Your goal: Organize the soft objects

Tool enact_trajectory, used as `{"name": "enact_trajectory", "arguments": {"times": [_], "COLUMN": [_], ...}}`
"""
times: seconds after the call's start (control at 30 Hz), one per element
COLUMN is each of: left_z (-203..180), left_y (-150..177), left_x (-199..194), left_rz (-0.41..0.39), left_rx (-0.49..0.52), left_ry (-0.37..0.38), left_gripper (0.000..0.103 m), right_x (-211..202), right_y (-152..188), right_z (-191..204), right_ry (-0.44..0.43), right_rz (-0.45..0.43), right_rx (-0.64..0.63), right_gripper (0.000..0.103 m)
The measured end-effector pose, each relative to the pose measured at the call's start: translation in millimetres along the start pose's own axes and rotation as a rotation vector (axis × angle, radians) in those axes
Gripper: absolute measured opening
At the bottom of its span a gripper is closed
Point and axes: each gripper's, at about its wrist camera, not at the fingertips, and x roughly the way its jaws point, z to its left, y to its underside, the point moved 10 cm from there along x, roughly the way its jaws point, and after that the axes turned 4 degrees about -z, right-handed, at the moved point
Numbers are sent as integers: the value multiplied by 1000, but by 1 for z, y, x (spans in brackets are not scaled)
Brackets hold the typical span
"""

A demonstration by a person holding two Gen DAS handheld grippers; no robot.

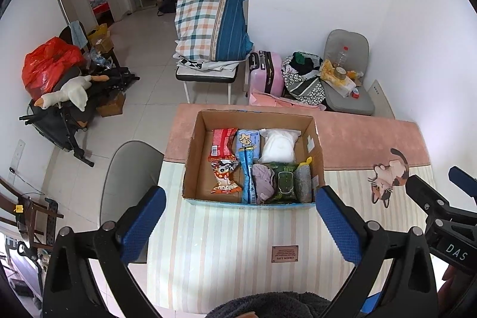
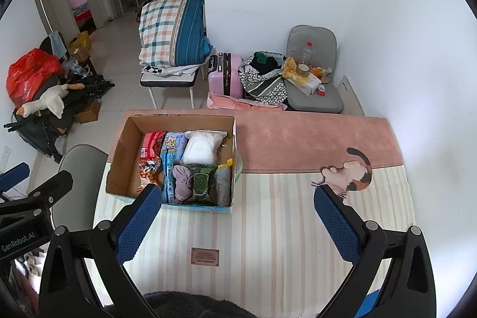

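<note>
The cardboard box (image 1: 253,121) of soft packs sits ahead of the left tool (image 1: 241,224) and ahead-left of the right tool (image 2: 237,224); both are spread, holding nothing. A careless reach could snag the box wall and shove it. Readable: "DAS", "GenRobot.AI".

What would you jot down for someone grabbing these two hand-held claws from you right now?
Left gripper: open, empty, hanging in front of the cardboard box.
Right gripper: open, empty, over the striped mat to the box's right.
In the box: red snack packs, blue tissue pack, white pouch, purple cloth, green wipes, grey sponge.
Done: everything visible on the mat looks packed.
Left: a dark fluffy item at the near edge, perhaps.
</note>
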Motion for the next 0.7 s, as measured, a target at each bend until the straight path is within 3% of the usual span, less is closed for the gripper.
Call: {"name": "enact_trajectory", "arguments": {"times": [0.7], "left_z": [-2], "left_y": [-1], "left_x": [0], "left_rz": [-13], "left_rx": [-6], "left_ry": [-23], "left_gripper": [103], "right_x": [-5], "right_y": [-2], "right_z": [2], "right_ry": [4], "right_rz": [-14], "right_rx": [-11], "right_gripper": [103]}}
